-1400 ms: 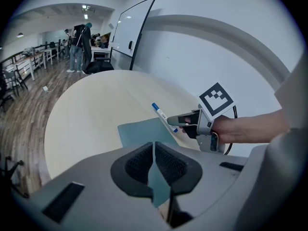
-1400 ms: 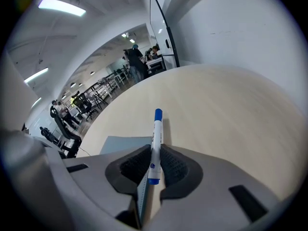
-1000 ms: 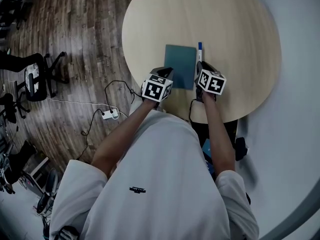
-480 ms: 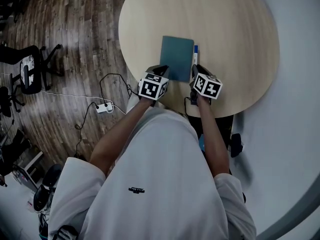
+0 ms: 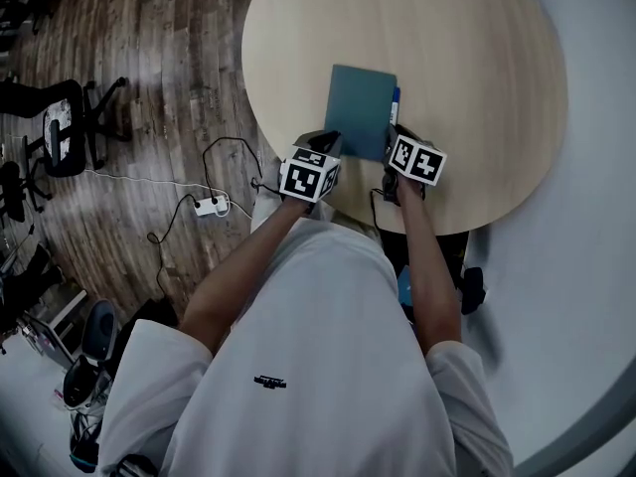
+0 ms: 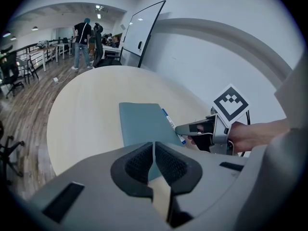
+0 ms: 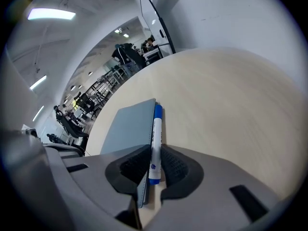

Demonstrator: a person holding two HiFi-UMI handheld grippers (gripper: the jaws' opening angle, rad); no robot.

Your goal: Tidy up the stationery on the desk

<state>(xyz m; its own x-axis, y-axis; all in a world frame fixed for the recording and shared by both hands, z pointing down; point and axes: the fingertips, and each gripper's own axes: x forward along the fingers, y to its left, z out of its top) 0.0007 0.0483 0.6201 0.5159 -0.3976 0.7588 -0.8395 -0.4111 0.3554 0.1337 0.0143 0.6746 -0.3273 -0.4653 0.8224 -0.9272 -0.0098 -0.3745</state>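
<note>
A teal notebook lies flat on the round pale wooden table. A white marker with a blue cap runs along the notebook's right edge, touching it. My right gripper is shut on the marker's near end; in the right gripper view the marker sits between the pads, beside the notebook. My left gripper hangs shut and empty over the notebook's near left corner. The left gripper view shows its closed jaws, the notebook, the marker and the right gripper.
The table's near edge lies just under both hands. On the wooden floor to the left are a power strip with cables and office chairs. A whiteboard and people stand far beyond the table.
The right gripper has brought the marker in: a thin gap to the notebook's right edge one second ago is now closed. The left gripper stays shut near the notebook's corner.
</note>
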